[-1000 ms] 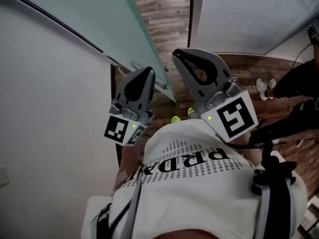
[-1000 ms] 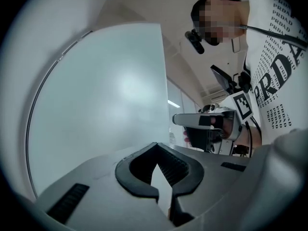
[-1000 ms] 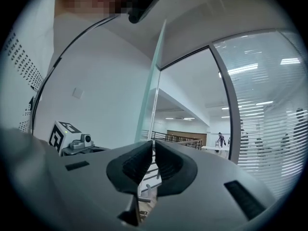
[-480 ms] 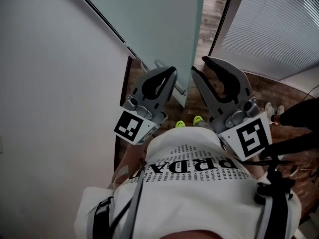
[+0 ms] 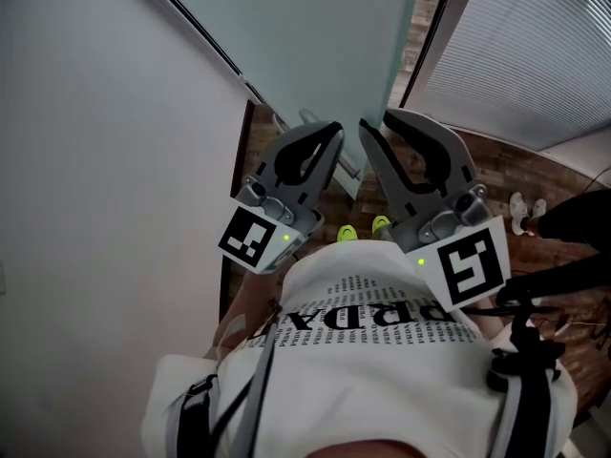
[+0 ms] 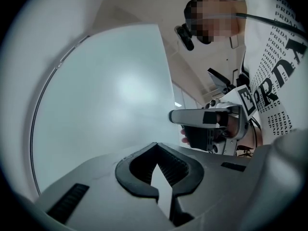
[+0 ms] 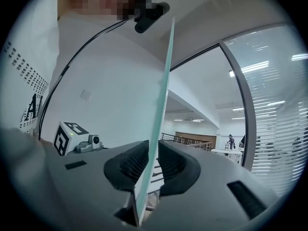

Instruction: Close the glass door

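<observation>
**Gripping the door edge with the right tool**

Nearest the head camera is the person's white shirt (image 5: 382, 370), printed with black letters, with dark straps running across it. Just above the shirt sit the two marker cubes, the left cube (image 5: 253, 239) and the right cube (image 5: 468, 263), each lit by a small green light. Between them, far below, the toes of two green shoes (image 5: 339, 232) show on the wood floor (image 5: 535, 175).

The left tool (image 5: 334, 130) points up and away from the body. In the left gripper view its jaws meet at the tips, with nothing between them; only pale background shows through the oval gap behind the tips. It hangs just beside the door (image 5: 315, 36) and does not touch it.

The right tool (image 5: 378, 122) stands just beside the left one. In the right gripper view the thin greenish edge of the door runs straight up between its two ribbed pads (image 7: 130, 163), one pad on each face of the glass, both pressed close against it: the tool is clamped on the door's free edge.

The frosted door stands ajar, angled away from the white wall (image 5: 95, 160) on the left, and a dark frame line runs along its top. Beyond its edge the floor continues. To the right, white blinds (image 5: 535, 46) cover a glazed wall. At the far right edge of the head view, dark trouser legs and white sneakers (image 5: 520, 213) of another person show.
</observation>
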A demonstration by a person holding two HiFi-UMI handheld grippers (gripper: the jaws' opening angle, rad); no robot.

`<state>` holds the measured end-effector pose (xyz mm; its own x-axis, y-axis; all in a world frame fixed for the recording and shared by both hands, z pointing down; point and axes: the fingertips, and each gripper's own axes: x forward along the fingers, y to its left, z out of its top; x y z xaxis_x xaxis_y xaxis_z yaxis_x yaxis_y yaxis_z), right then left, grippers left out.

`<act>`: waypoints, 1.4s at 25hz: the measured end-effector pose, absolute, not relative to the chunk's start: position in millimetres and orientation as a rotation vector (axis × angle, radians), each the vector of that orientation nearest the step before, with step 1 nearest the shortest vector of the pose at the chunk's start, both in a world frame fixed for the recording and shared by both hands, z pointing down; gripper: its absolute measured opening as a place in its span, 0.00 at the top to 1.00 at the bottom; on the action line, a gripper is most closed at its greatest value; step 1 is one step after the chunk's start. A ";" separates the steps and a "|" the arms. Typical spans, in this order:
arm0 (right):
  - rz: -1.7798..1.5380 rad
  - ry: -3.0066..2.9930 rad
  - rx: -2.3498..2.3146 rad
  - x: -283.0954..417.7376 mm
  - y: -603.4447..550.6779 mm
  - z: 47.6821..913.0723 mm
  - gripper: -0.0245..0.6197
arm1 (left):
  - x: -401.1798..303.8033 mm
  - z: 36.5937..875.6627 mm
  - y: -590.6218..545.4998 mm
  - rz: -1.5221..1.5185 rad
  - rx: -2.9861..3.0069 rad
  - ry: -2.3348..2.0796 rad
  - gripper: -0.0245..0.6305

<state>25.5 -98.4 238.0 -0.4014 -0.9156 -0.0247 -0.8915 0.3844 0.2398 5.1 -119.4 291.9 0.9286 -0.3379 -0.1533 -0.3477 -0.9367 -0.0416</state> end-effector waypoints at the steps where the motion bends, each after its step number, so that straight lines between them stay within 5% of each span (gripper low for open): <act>1: -0.332 -2.517 1.648 25.6 -98.3 237.6 0.88 | 4.5 291.4 -120.1 0.222 -3.009 0.540 0.96; 35: -0.195 -2.562 1.678 28.3 -105.0 251.3 0.88 | -0.3 293.6 -110.4 0.023 -3.033 0.579 0.96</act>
<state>28.3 -105.0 251.3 -0.4002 -0.9164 -0.0084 -0.9071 0.3948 0.1461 -0.3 -110.4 293.6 0.9297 -0.3676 -0.0248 -0.3684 -0.9283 -0.0500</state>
